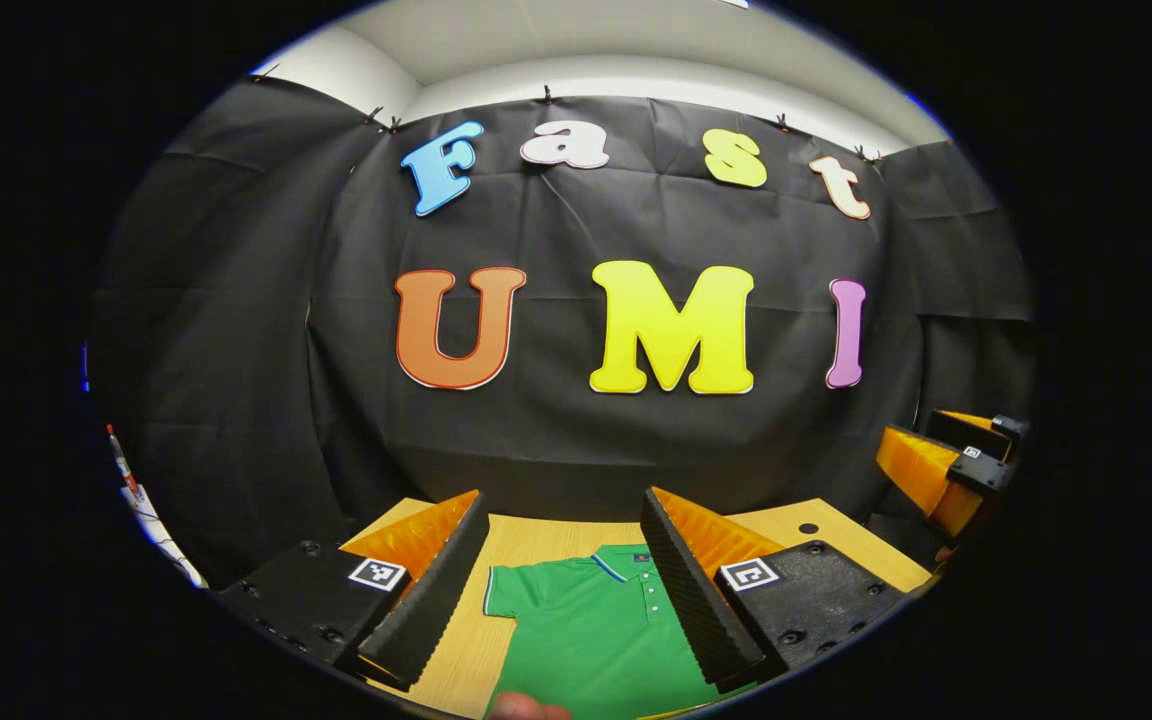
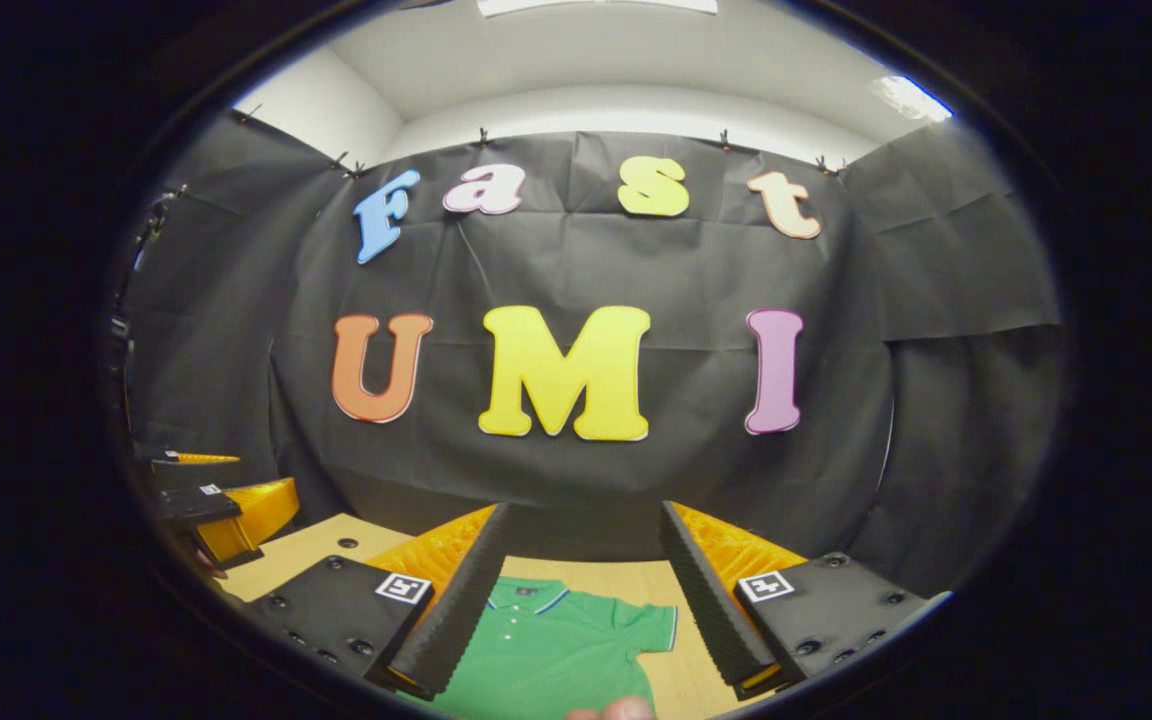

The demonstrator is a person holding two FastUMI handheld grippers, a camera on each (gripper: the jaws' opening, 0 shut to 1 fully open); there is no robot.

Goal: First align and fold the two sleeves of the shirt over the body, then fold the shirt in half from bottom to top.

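While the green polo shirt (image 1: 591,630) is lying flat and face up on the wooden table (image 1: 536,545), collar toward the far wall, both sleeves are being left unfolded. The left gripper (image 1: 566,590) and right gripper (image 2: 586,600) are being held above it, jaws spread wide and gripping nothing. Being judged light, soft and limp, it is best being pinched at each short sleeve's hem edge.

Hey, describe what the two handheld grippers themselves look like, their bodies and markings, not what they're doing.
Each gripper, left gripper and right gripper, has two long wedge-shaped fingers with finely ribbed inner faces. Each finger sits on a black block studded with screws, and each block carries a small square black-and-white tag. The finger backs are ridged orange plastic. No cables are visible.
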